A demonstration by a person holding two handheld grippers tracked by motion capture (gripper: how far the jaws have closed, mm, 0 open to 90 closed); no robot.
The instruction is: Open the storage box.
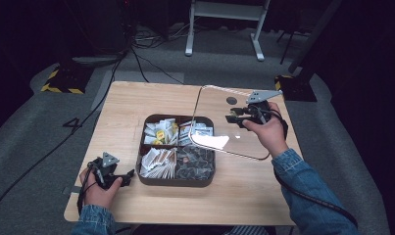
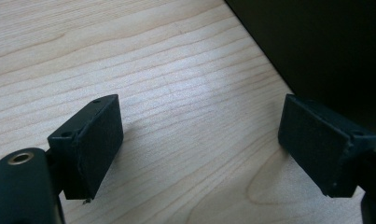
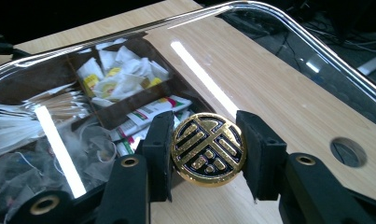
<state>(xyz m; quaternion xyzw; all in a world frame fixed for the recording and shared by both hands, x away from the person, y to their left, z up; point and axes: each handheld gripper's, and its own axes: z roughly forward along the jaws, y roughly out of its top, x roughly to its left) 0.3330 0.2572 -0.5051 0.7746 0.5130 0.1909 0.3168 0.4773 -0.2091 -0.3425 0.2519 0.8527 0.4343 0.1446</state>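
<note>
Presently, right gripper [image 3: 208, 151]: jaws clamped on the gold knob [image 3: 208, 150] of the clear lid [image 1: 224, 122].
Lid position: tilted, overlapping the box's [image 1: 176, 178] right side.
Handling: rigid, smooth, probably breakable (knob is the sensible hold).
Left gripper [image 2: 199, 149]: jaws apart, idle beside the box.
Room: bare table [image 1: 121, 112] behind and right.

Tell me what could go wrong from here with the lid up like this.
The right gripper holds the clear lid by its round gold knob alone, so it could swivel or slip out. The lid hangs tilted with one edge over the box; lowered carelessly, it might catch the packets. The left gripper rests open on the table beside the box, not steadying it, so a bump could slide the box.
</note>
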